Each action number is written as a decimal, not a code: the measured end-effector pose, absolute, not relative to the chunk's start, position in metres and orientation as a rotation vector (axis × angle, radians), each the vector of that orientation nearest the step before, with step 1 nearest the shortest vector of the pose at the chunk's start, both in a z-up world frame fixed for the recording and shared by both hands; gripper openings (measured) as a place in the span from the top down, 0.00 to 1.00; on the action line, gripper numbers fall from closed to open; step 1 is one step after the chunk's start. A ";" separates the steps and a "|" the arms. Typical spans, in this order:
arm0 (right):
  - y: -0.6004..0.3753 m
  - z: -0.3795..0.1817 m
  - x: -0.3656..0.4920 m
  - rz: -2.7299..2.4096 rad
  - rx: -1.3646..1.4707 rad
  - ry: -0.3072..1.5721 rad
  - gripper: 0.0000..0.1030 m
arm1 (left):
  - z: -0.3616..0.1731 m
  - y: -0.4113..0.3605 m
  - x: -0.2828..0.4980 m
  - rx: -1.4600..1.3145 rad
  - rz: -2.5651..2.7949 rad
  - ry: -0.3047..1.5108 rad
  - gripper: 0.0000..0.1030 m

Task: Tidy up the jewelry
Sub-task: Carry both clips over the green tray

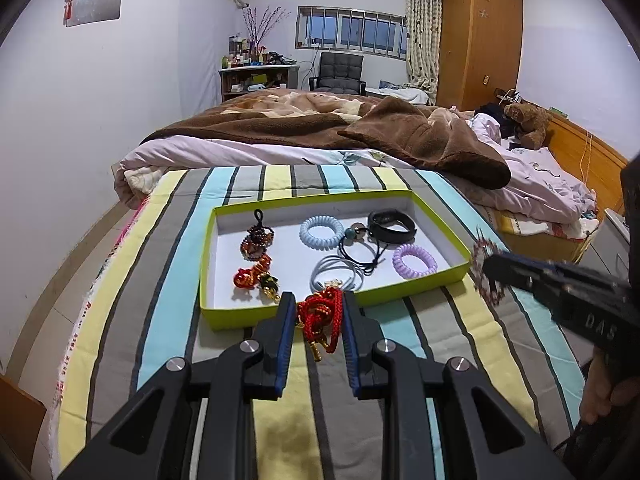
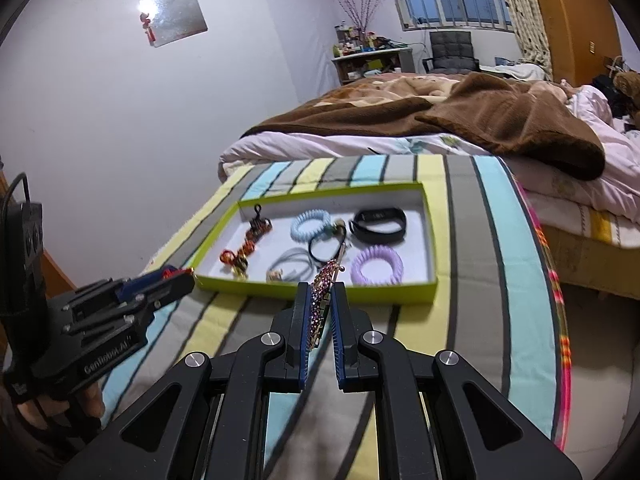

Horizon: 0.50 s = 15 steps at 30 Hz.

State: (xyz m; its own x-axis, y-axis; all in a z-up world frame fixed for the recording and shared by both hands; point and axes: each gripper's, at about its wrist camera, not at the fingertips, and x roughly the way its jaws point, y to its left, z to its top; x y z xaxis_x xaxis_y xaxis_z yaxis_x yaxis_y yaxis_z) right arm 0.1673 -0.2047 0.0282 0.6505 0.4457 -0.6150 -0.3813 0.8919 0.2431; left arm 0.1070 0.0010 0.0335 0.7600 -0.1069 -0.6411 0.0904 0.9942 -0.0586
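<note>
A green-rimmed white tray lies on a striped cloth and holds hair ties, bead bracelets and a black band. My left gripper is shut on a red cord bracelet just in front of the tray's near rim. My right gripper is shut on a sparkly beaded bracelet, seen edge-on at the tray's near rim. In the left wrist view the right gripper holds that bracelet off the tray's right corner.
In the tray lie a blue coil tie, a purple coil tie, a black band and red beads. A bed with a brown blanket lies behind. A wall stands at left.
</note>
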 end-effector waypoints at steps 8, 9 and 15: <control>-0.185 0.032 0.220 0.509 0.063 0.748 0.90 | 0.028 0.016 0.127 -0.040 -0.095 0.715 0.77; -0.182 0.030 0.226 0.515 0.058 0.754 0.90 | 0.025 0.018 0.129 -0.044 -0.097 0.720 0.77; -0.163 0.014 0.265 0.582 0.078 0.824 0.90 | 0.013 0.022 0.146 -0.055 -0.101 0.750 0.77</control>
